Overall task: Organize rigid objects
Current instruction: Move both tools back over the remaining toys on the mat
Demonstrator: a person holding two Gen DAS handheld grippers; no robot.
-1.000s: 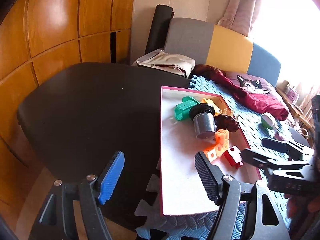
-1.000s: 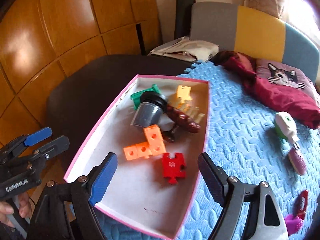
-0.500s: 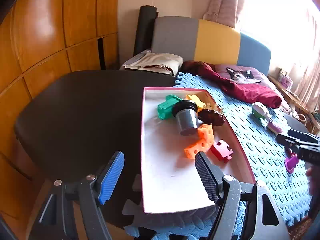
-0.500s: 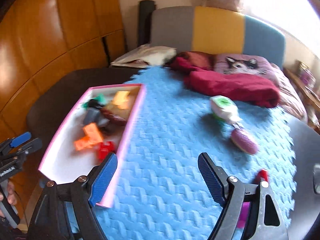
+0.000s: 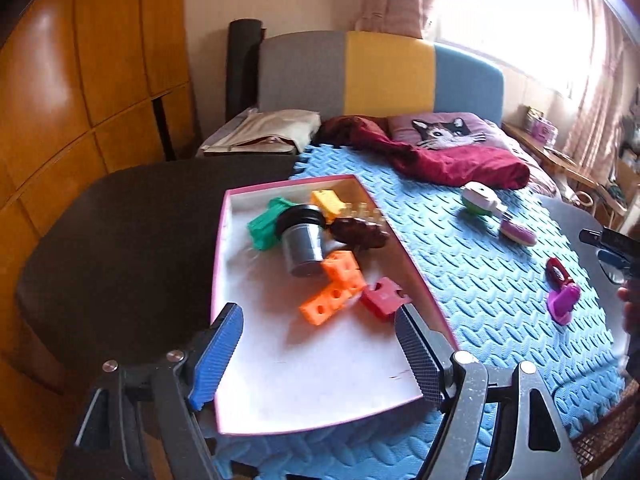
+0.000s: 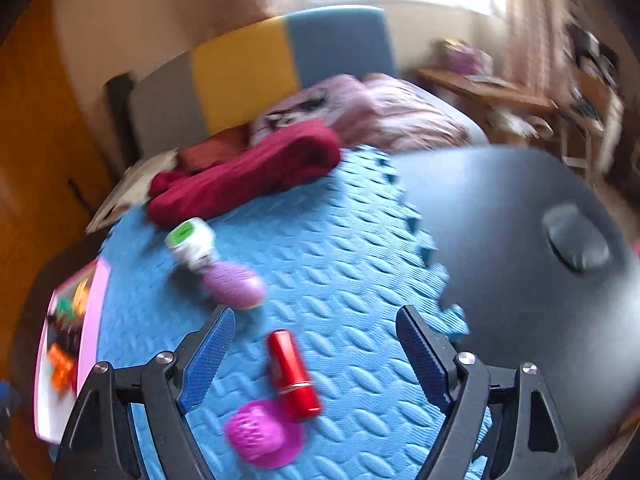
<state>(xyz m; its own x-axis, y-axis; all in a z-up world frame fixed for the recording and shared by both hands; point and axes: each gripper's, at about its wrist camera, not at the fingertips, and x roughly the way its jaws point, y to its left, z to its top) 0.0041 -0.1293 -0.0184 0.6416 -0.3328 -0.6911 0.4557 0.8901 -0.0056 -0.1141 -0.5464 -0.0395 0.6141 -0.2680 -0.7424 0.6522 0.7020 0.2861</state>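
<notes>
A pink-rimmed white box (image 5: 224, 280) holds orange cube blocks (image 5: 340, 284), a red puzzle piece (image 5: 384, 298), a grey pot with a black lid (image 5: 302, 244) and other small toys. My left gripper (image 5: 317, 316) hovers over the box's near half; its jaws are opening and nothing is between them. My right gripper (image 6: 315, 314) is open above the blue foam mat (image 6: 340, 260). A red cylinder (image 6: 294, 376) and a magenta piece (image 6: 260, 436) lie on the mat below its fingers, untouched. Farther off lie a purple oval (image 6: 234, 284) and a white-green toy (image 6: 192, 242).
The mat covers the middle of a black table (image 6: 500, 220), which carries a grey round lump (image 6: 576, 244) at the right. A dark red cloth (image 5: 452, 160) and a cat pillow (image 5: 440, 134) lie at the mat's far edge, wooden panels stand at the left.
My right gripper has swung from over the box to the right side of the mat, above the red cylinder and magenta piece. My left gripper has shifted right, over the box.
</notes>
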